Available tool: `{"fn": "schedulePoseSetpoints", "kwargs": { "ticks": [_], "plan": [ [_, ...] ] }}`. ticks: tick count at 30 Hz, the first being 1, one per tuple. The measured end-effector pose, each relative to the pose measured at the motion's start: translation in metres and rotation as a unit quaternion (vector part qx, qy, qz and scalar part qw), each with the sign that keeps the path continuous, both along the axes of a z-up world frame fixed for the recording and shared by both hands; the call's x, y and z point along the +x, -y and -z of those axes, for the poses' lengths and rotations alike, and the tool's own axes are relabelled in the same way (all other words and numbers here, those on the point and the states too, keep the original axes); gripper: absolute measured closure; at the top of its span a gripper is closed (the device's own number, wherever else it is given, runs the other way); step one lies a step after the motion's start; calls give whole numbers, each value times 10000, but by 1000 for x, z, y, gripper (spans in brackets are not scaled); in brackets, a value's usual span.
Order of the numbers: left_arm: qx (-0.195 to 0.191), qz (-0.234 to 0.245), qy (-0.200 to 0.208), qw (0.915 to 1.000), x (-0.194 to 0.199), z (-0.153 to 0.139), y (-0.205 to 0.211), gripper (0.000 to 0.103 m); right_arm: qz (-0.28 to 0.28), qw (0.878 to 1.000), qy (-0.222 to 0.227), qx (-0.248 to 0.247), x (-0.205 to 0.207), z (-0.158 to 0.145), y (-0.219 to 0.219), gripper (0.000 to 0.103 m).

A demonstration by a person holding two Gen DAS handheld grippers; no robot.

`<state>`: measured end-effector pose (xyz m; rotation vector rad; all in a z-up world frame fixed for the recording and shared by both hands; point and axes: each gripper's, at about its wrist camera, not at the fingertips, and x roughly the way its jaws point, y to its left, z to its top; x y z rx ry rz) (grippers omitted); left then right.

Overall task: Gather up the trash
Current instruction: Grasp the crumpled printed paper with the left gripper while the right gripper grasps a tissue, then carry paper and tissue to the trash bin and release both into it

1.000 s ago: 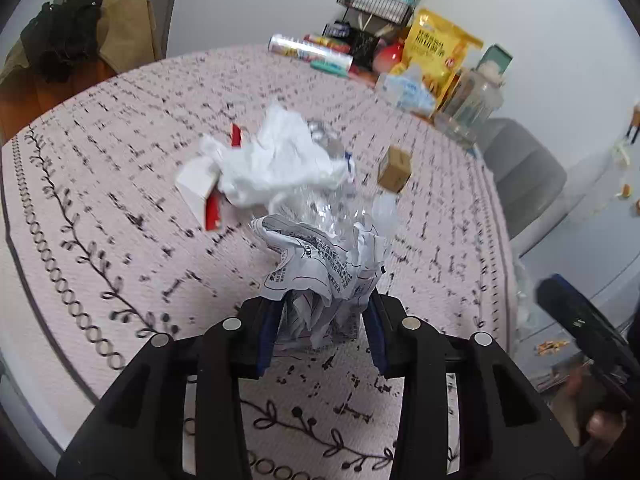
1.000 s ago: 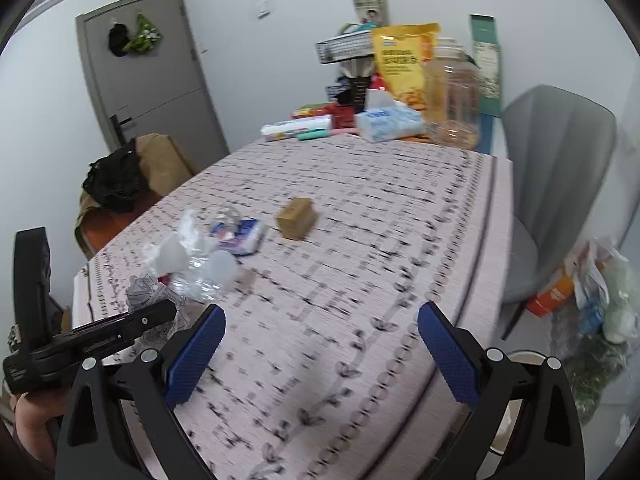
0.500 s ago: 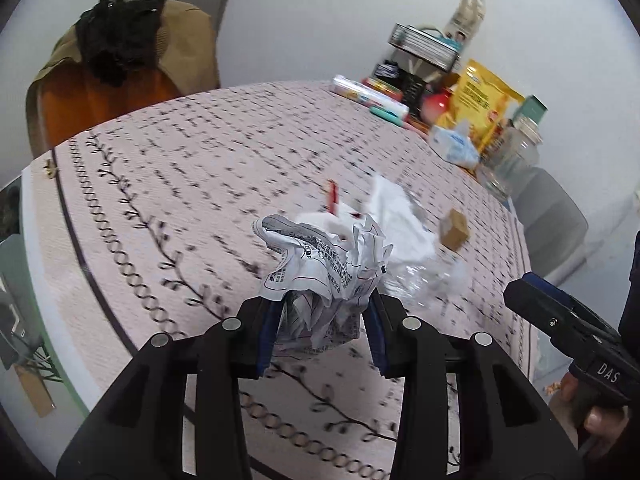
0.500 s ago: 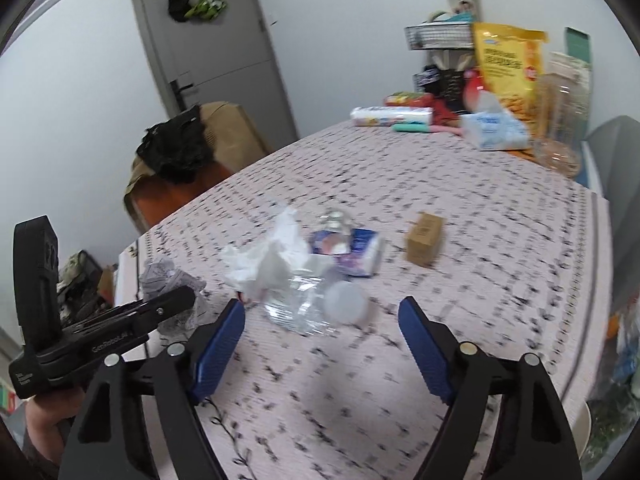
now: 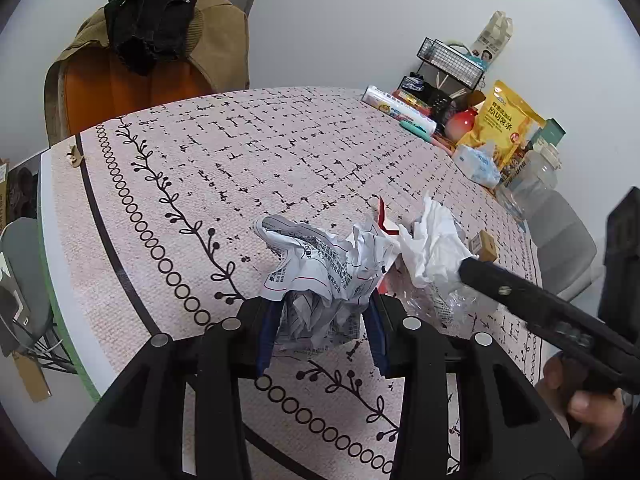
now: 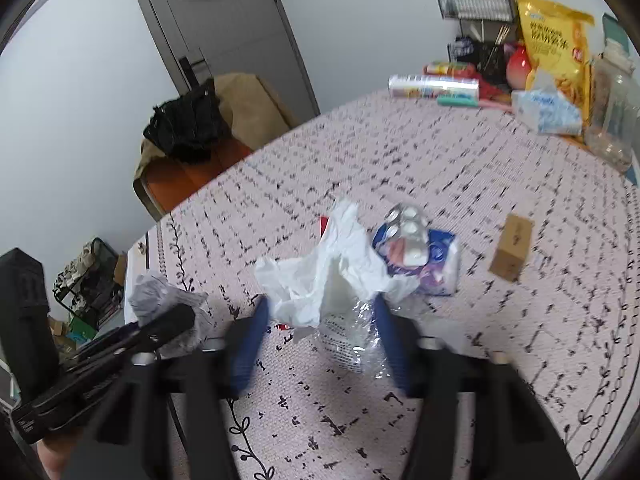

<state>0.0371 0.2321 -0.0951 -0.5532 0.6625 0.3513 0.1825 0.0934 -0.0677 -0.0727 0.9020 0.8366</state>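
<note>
crumpled printed paper (image 5: 320,268) sits gripped in left gripper (image 5: 320,328) jaws at lower centre, ready for disposal; right gripper (image 6: 320,332) jaws open, straddling white tissue (image 6: 332,276).

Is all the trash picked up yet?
Not yet. The left gripper holds one crumpled printed paper. The right gripper is open, with its fingers on either side of the white tissue and clear plastic wrap. The blue packet and small brown box lie on the table.

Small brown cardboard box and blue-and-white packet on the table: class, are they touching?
Apart. In the right wrist view, patterned tablecloth shows plainly between the small brown cardboard box and the blue-and-white packet.
</note>
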Motion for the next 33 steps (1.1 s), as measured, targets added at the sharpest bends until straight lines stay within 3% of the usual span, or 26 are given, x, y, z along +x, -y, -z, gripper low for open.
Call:
{"fn": "schedulePoseSetpoints", "kwargs": {
  "ticks": [2, 4, 16, 23, 33],
  "plan": [
    [7, -11, 3, 10000, -1, -1, -1, 65, -97, 9999, -79, -110, 1, 5, -7, 93],
    [12, -8, 11, 10000, -2, -2, 0, 65, -153, 9998, -42, -107, -3, 5, -7, 98],
    [184, 349, 180, 9991, 9, -25, 36, 65, -214, 9986, 335, 361, -25, -42, 45, 100],
    [345, 738, 220, 9964, 27, -40, 72, 65, 318, 9964, 605, 511, -23, -61, 105, 100],
    [572, 1370, 271, 9885, 59, -57, 137, 65, 1193, 9890, 615, 613, -9, -59, 203, 100]
  ]
}}
